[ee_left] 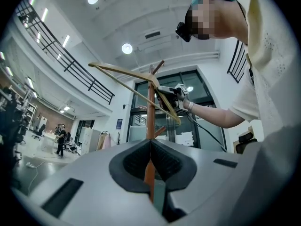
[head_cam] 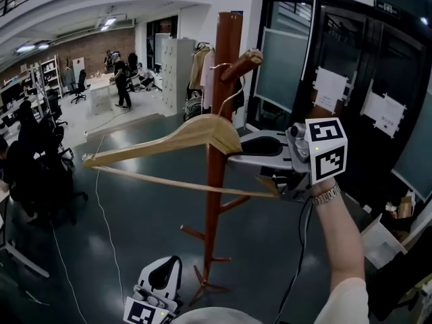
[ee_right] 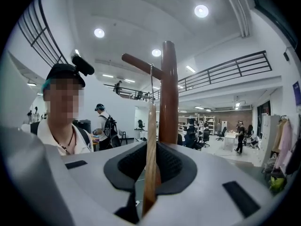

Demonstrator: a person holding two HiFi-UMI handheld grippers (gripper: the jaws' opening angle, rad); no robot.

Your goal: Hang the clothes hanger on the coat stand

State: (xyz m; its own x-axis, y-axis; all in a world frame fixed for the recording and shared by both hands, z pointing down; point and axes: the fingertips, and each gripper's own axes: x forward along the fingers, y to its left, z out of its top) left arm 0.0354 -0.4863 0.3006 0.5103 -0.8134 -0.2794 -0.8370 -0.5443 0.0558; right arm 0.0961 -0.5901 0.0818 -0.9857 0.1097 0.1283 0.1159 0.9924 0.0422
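Note:
A wooden clothes hanger is held level at chest height, its right end clamped in my right gripper, which is shut on it. The hanger's bar stands between the pads in the right gripper view. Its metal hook reaches the upper peg of the reddish-brown coat stand; I cannot tell whether it rests on the peg. My left gripper hangs low by the stand's base, shut and holding nothing, pointing up at the stand and hanger.
Dark glass doors with paper sheets stand right behind the stand. Office chairs line the left side, and a cable runs over the dark floor. People and hung clothes are far back.

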